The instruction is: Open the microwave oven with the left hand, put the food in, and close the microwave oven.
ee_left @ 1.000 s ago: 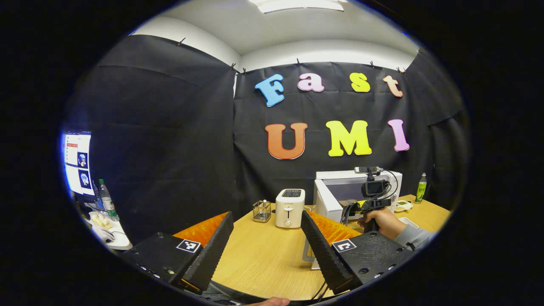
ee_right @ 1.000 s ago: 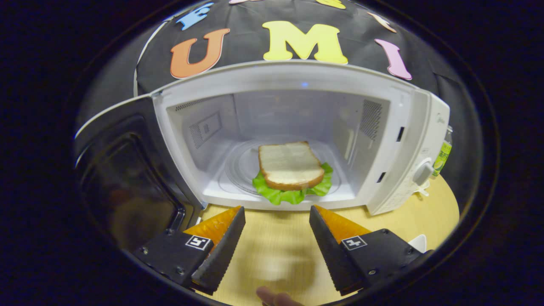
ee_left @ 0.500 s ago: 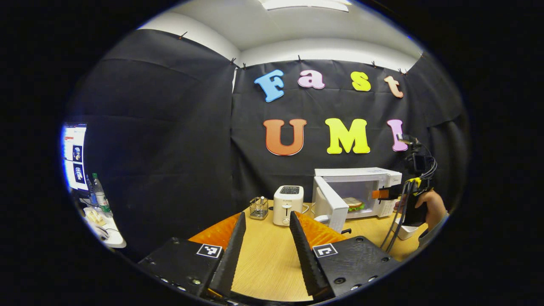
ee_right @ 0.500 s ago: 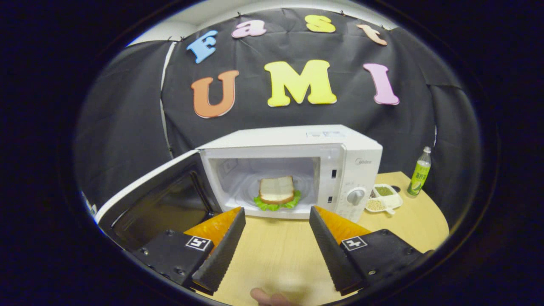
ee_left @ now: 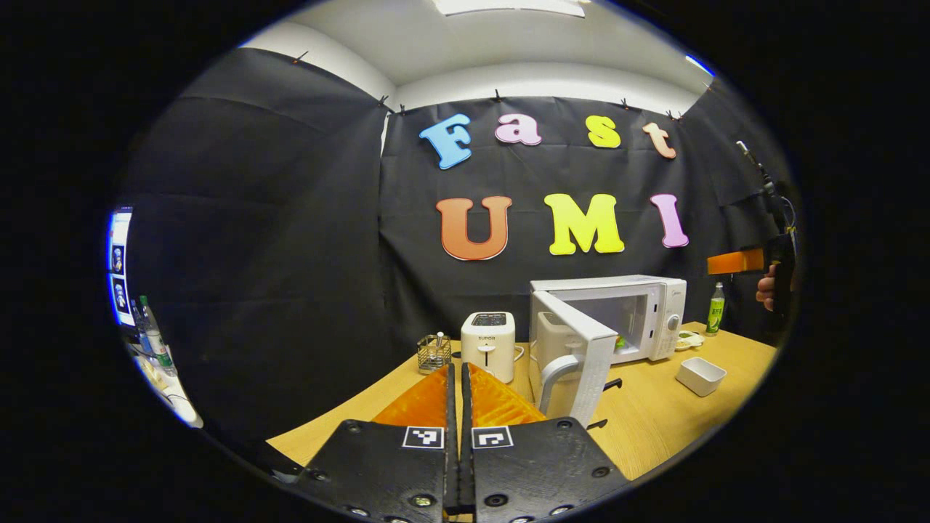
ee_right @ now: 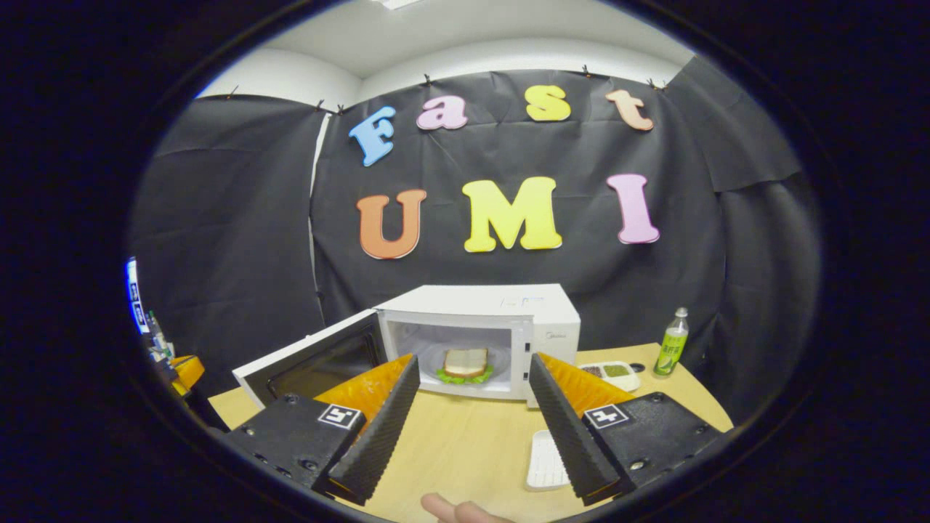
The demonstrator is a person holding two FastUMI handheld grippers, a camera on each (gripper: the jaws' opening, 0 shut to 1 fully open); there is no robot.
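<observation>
Wooden table (ee_right: 465, 450), open microwave (ee_right: 501, 319), sandwich (ee_right: 465, 362) inside

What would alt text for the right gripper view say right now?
A white microwave stands on a wooden table with its door swung open to the left and a sandwich with lettuce inside. The right gripper is open and empty in front of it. A green bottle stands to the right.
</observation>
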